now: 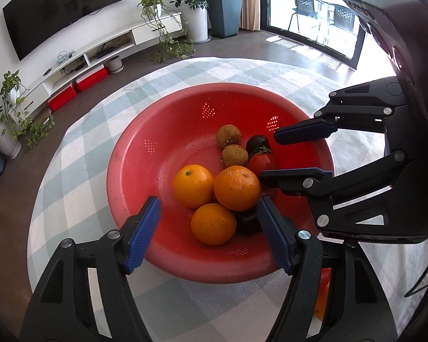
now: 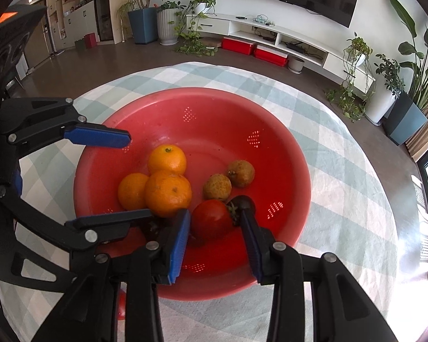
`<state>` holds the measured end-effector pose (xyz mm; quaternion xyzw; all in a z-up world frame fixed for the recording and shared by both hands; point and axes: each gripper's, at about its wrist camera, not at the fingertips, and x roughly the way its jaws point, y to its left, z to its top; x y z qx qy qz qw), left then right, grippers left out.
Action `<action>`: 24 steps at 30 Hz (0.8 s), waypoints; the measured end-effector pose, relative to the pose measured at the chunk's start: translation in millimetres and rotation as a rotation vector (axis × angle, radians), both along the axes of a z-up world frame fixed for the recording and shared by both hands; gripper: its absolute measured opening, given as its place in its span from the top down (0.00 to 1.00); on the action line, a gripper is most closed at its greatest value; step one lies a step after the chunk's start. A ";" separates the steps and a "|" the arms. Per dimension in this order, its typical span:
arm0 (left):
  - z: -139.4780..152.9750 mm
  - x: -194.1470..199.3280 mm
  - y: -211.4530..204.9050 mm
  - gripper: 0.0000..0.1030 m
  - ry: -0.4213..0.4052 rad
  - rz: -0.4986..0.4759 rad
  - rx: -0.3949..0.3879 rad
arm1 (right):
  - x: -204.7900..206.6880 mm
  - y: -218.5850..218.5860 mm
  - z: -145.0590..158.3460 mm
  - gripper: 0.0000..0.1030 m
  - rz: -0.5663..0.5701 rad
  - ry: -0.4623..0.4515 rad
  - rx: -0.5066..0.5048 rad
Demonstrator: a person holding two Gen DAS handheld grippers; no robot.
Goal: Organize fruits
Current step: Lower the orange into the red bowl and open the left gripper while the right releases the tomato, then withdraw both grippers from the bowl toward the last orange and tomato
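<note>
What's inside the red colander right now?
The red colander holds three oranges, two brown longans and a red tomato. Dark fruits lie partly hidden: one behind the tomato, one under the oranges, so their kind stays unclear.

Left gripper pointed steeply down, jaws apart, pads touching nothing. Right gripper beside it (its fingers crossing just ahead of the left's), likewise angled down, jaws parted, gripping nothing.
</note>
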<state>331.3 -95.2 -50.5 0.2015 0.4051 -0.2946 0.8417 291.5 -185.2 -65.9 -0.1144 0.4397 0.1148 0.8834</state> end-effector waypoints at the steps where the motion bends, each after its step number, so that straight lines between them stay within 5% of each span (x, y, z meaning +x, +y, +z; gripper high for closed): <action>1: 1.6 -0.8 2.2 0.33 -0.002 0.005 -0.003 | -0.8 -1.0 1.0 0.55 -0.004 -0.002 0.005; 5: 8.2 -8.8 12.6 0.30 -0.009 0.020 -0.020 | -7.8 -4.2 5.8 0.54 -0.007 -0.018 0.021; 13: 18.9 -48.6 28.4 0.08 -0.014 0.051 -0.066 | -47.4 -29.5 25.0 0.32 -0.081 -0.084 0.165; 24: -5.9 -122.6 11.5 0.04 0.049 0.034 -0.061 | -118.8 -57.2 13.0 0.26 -0.247 -0.063 0.339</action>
